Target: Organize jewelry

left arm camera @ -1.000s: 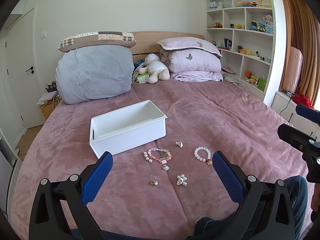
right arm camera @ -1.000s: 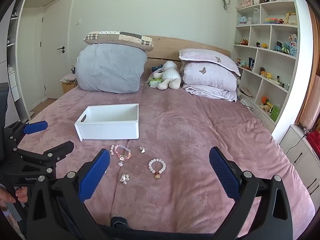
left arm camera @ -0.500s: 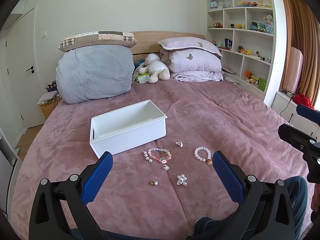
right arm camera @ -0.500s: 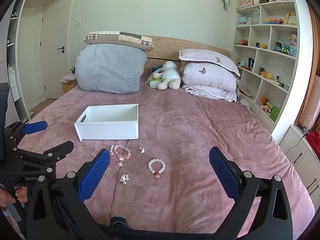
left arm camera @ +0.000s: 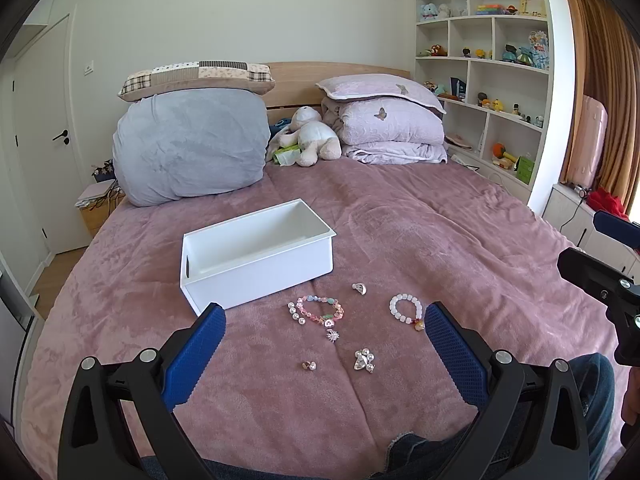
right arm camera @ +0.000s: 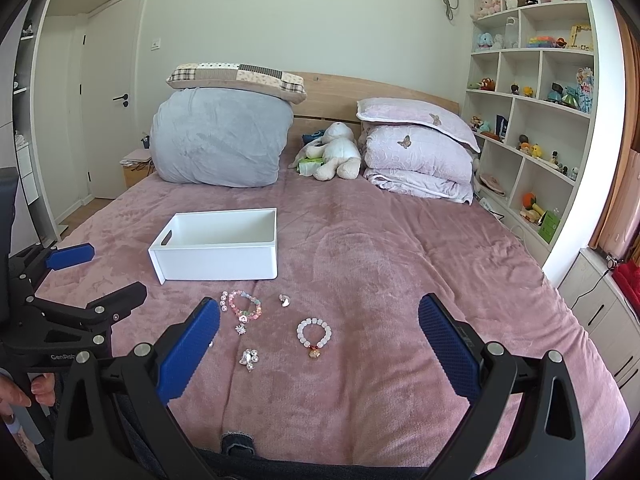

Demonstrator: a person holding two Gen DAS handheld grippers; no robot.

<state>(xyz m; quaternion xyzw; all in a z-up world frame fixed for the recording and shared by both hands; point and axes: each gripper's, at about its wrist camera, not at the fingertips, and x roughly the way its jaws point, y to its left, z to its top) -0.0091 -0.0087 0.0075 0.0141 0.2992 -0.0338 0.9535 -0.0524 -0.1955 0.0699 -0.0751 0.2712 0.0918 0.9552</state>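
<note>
Jewelry lies scattered on a pink bed, just in front of an open white box. From the left wrist view, the pieces are small and well apart from each other: a pastel bead bracelet with a short string of pearls touching its left side, a white bead bracelet with a red and gold charm, a silver ring near the box, a snowflake-shaped piece, a pearl cluster brooch and a small stud. The box is rectangular, its long axis running from lower left to upper right, with a slot handle in its left end. The left gripper hovers low over the bed with its blue-padded fingers wide apart, holding nothing; the jewelry shows between them. The right gripper shows at the right edge.

From the right wrist view, the same box sits with its long axis running left to right, handle slot at the left end. The white bead bracelet lies nearest the centre, the pastel bracelet and ring nearer the box, the brooch closest to the camera. The right gripper is spread wide and empty. The left gripper shows at the left, held by a hand; partial lettering reading "GenRob" is visible on its frame.
</note>
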